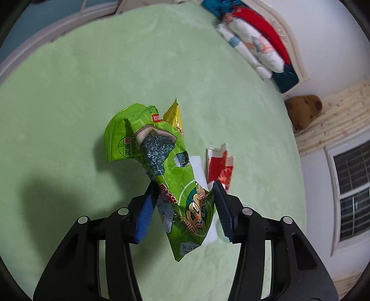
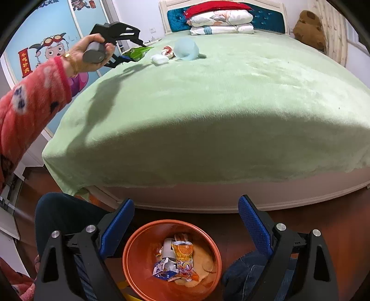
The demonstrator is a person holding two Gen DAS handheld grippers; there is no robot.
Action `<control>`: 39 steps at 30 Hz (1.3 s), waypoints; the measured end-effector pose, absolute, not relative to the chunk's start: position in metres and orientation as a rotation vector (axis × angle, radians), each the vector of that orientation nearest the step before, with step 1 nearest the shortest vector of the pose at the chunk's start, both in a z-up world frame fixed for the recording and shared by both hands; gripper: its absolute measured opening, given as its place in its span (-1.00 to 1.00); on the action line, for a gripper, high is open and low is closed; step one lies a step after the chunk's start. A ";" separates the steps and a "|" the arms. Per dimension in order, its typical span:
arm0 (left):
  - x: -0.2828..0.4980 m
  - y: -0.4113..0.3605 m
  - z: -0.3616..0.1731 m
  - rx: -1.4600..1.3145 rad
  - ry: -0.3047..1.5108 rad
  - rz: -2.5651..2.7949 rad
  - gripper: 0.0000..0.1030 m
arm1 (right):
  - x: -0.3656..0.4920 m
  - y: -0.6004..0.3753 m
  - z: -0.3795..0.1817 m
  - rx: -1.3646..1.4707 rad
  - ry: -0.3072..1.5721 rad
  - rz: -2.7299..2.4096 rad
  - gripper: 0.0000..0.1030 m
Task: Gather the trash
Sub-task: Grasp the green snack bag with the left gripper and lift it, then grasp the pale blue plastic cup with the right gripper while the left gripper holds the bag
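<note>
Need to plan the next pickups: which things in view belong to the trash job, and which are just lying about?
Job:
- green snack bag, held up in the left tongs
- yellow wrapper
- red torn wrapper
- white packet
- orange bin, wrappers already inside, below the open right tongs

Lying about:
- blue cup, possibly
- folded quilts
- brown plush toy

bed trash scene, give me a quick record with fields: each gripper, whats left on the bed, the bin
left gripper: shut on green snack wrapper, lifted above the bed
right gripper: open, empty, above the bin
still on bed: red and white wrapper, yellow wrapper, white item, pale blue cup on its side
orange bin: on the floor, holds several wrappers
</note>
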State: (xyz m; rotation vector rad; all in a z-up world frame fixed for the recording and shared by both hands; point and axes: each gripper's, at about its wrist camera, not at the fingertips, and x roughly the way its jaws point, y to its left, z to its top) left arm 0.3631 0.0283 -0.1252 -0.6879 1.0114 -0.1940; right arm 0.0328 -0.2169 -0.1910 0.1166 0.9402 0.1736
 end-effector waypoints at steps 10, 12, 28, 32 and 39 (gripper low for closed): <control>0.276 0.051 -0.094 -0.486 0.911 -0.291 -0.05 | 0.069 -0.220 -0.142 0.097 0.815 0.203 0.74; 0.252 0.053 -0.098 -0.427 0.903 -0.296 -0.05 | 0.087 -0.221 -0.131 0.082 0.779 0.197 0.74; 0.139 0.053 -0.124 -0.263 0.856 -0.353 -0.05 | 0.359 -0.180 -0.126 -0.067 0.840 0.046 0.74; 0.134 0.055 -0.128 -0.270 0.865 -0.366 -0.05 | 0.395 -0.177 -0.141 -0.107 0.898 -0.012 0.37; 0.137 0.055 -0.131 -0.269 0.871 -0.366 -0.05 | 0.396 -0.182 -0.146 -0.078 0.952 -0.010 -0.90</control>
